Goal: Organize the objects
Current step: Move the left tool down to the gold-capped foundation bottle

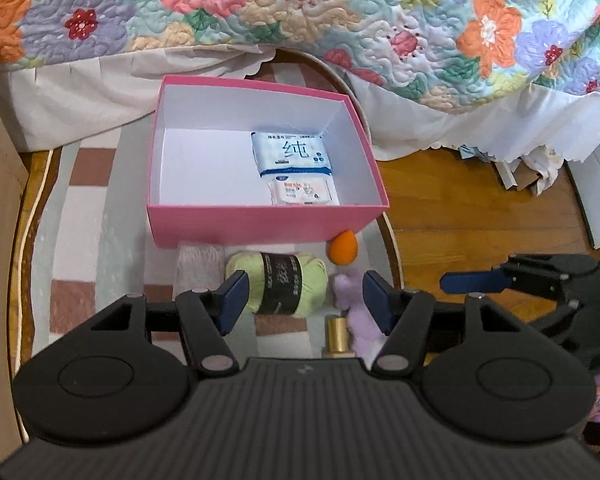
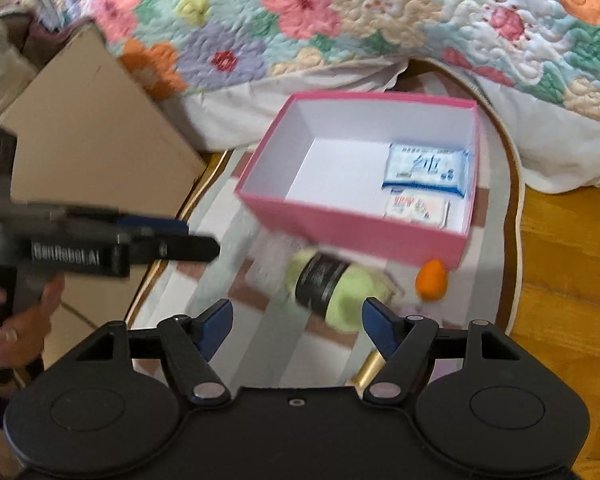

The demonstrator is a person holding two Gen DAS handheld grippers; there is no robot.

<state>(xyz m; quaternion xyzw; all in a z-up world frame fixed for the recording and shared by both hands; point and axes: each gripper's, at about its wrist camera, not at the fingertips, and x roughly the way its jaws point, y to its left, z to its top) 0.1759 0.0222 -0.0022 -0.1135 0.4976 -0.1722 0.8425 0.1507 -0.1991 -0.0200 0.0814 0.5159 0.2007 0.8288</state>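
Note:
A pink box (image 1: 260,224) (image 2: 352,228) stands on a checked table. It holds a blue-white wipes pack (image 1: 292,154) (image 2: 426,170) and a small pink-white pack (image 1: 303,193) (image 2: 416,208). In front of the box lie a green yarn ball (image 1: 278,282) (image 2: 332,286), an orange sponge egg (image 1: 343,249) (image 2: 431,280), a lilac plush toy (image 1: 354,300) and a gold tube (image 1: 338,338) (image 2: 366,370). My left gripper (image 1: 304,300) is open and empty, just over the yarn and toy. My right gripper (image 2: 296,328) is open and empty above the yarn.
A floral quilt (image 1: 300,8) hangs over the bed behind the table. A cardboard box (image 2: 92,136) stands at the left. Wooden floor (image 1: 480,216) lies to the right. The table rim (image 1: 392,240) curves close by the box. A pale cloth (image 1: 200,260) lies beside the yarn.

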